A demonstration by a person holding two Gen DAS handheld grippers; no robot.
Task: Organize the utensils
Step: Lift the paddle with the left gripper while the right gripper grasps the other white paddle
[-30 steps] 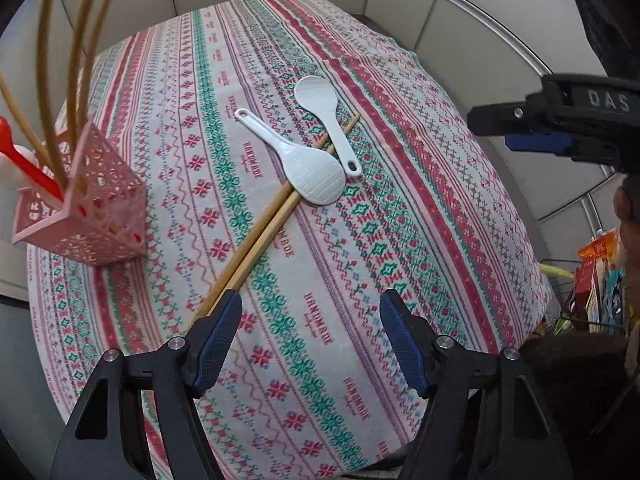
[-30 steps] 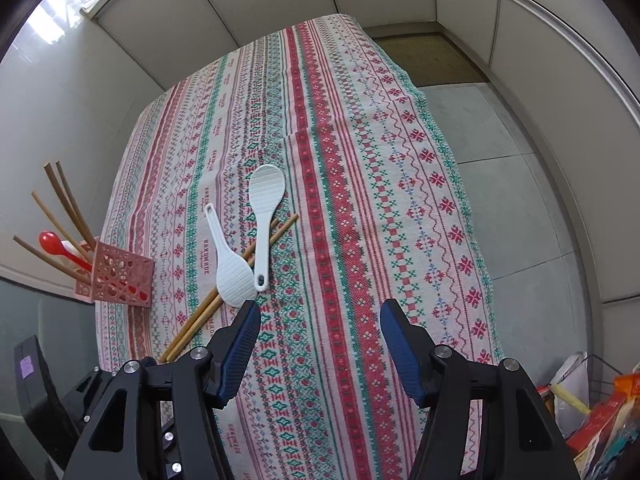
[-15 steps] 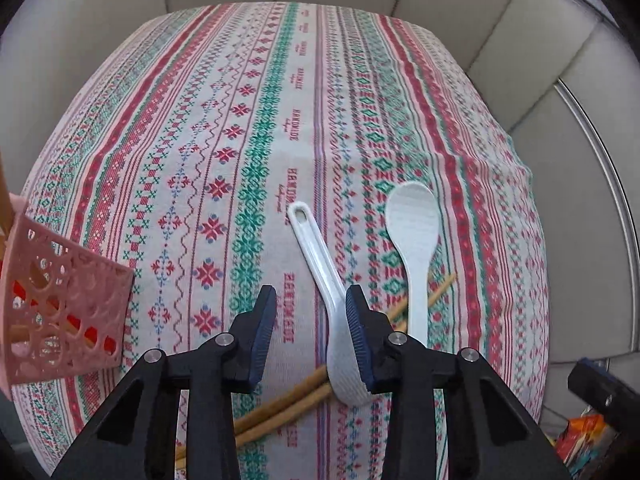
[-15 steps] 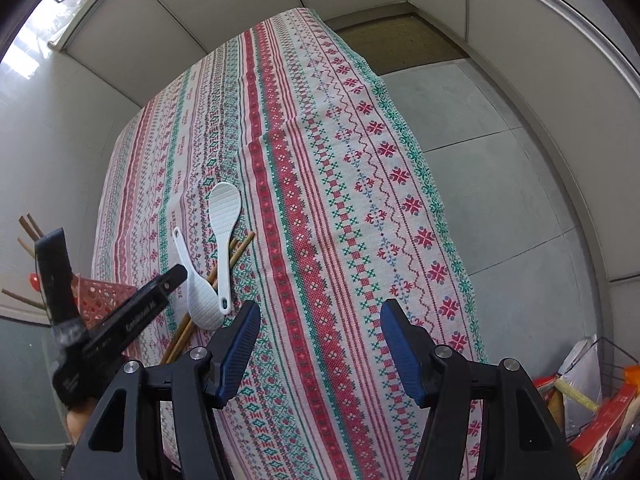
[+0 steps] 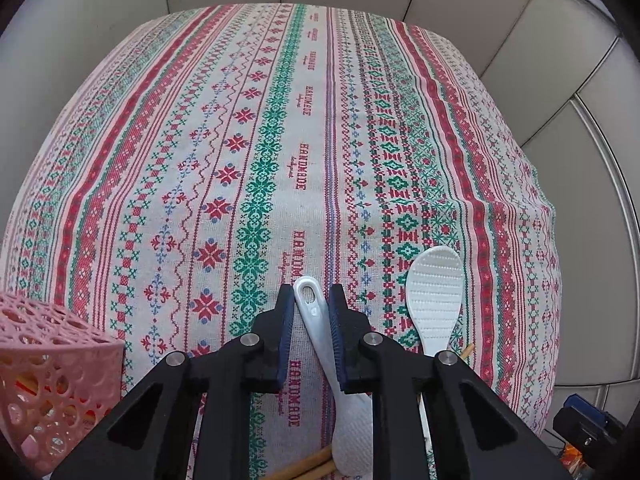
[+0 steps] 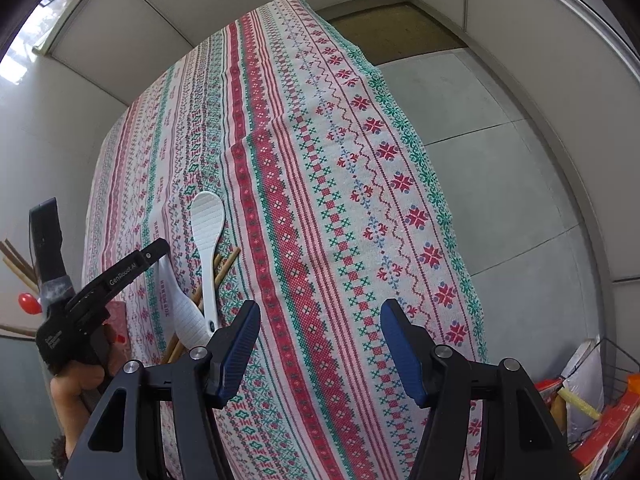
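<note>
The white rice paddle lies on the tabletop across the chopsticks; it looks light, stiff and slick (plastic, I'd guess), best taken by its thin handle. The left hand-held gripper is low, fingers nearly pinching that handle. The right hand-held gripper hovers spread wide, holding nothing.

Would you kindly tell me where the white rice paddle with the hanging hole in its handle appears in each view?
Left wrist view: rice paddle at bottom centre, handle between the left gripper jaws.
Right wrist view: same paddle at lower left, handle partly hidden behind that gripper.
Shared landmark: the second white paddle lying beside it, over the chopsticks.
</note>
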